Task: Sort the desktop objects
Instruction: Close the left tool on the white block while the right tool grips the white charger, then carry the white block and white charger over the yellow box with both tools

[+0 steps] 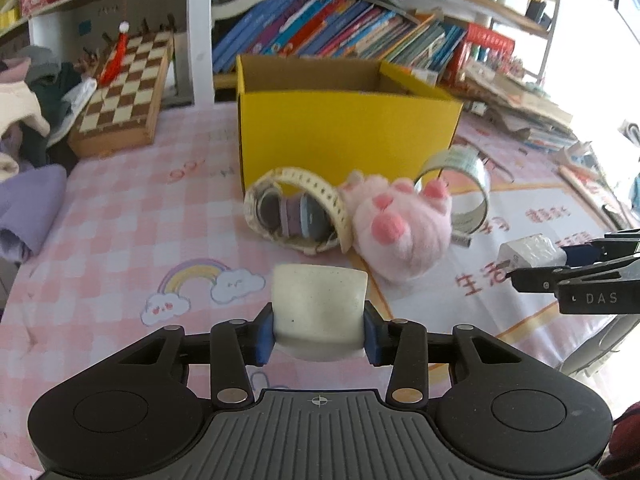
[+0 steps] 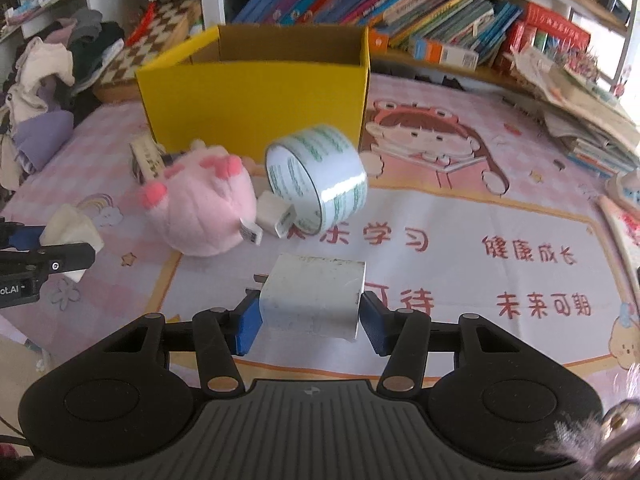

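Note:
My left gripper (image 1: 319, 330) is shut on a cream-white eraser-like block (image 1: 319, 308), held above the pink checked mat. My right gripper (image 2: 310, 320) is shut on a white charger block (image 2: 314, 296). Ahead stands an open yellow cardboard box (image 1: 344, 128), also in the right wrist view (image 2: 256, 100). In front of it lie a cream watch (image 1: 296, 208), a pink plush paw (image 1: 400, 228) and a clear tape roll (image 1: 464, 184). In the right wrist view the plush (image 2: 204, 208), the tape roll (image 2: 320, 176) and a small white plug (image 2: 274, 214) show.
A chessboard box (image 1: 124, 92) and a clothes pile (image 1: 28, 120) sit at the left. Bookshelves (image 1: 340, 28) run behind the box. Stacked books and papers (image 2: 580, 108) lie at the right. The left gripper shows at the left edge of the right wrist view (image 2: 48, 256).

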